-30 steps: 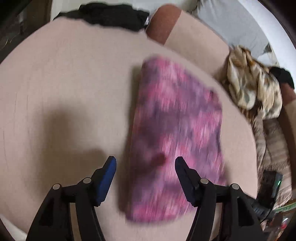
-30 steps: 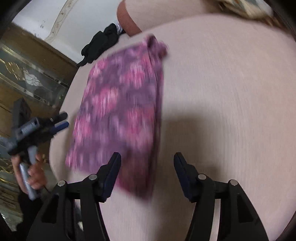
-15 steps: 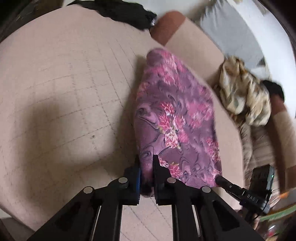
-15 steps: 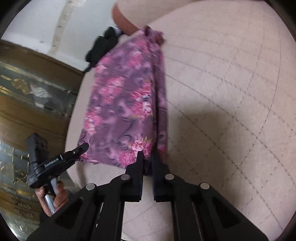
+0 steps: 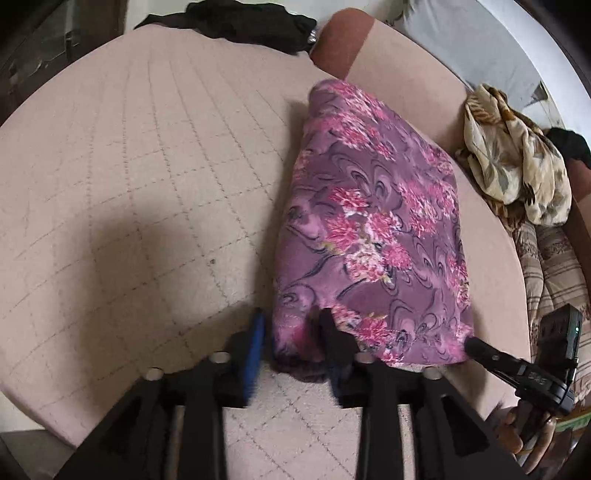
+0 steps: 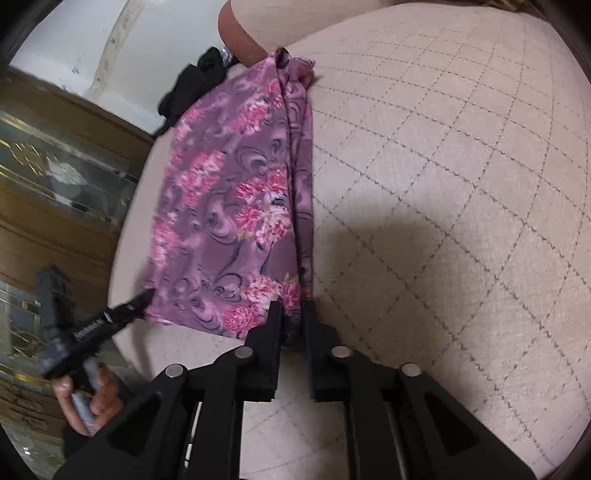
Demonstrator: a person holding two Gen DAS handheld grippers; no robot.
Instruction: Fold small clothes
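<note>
Left gripper [image 5: 291, 338]: jaws parted a bit, near-left corner of the purple floral cloth [image 5: 373, 236] bunched between them. Looks loosened, not pinching, though blur makes that a judgement. Right gripper [image 6: 293, 319]: jaws close together on the cloth's near-right corner, clamped on it. Cloth lies as a long folded panel on the beige quilted cushion [image 5: 140, 177], running from both tongs away to the far end, doubled edge along one long side. Step in hand, my read: near end taken at both corners to fold it lengthwise toward the far end. Next move calls for both corners firmly held, lifted level, carried to the far edge and lined up; left needs to close first if it is slack. Farther off: crumpled cream patterned fabric [image 5: 517, 162] far right, black garment [image 5: 240, 18] at far edge, both apart from the cloth.
</note>
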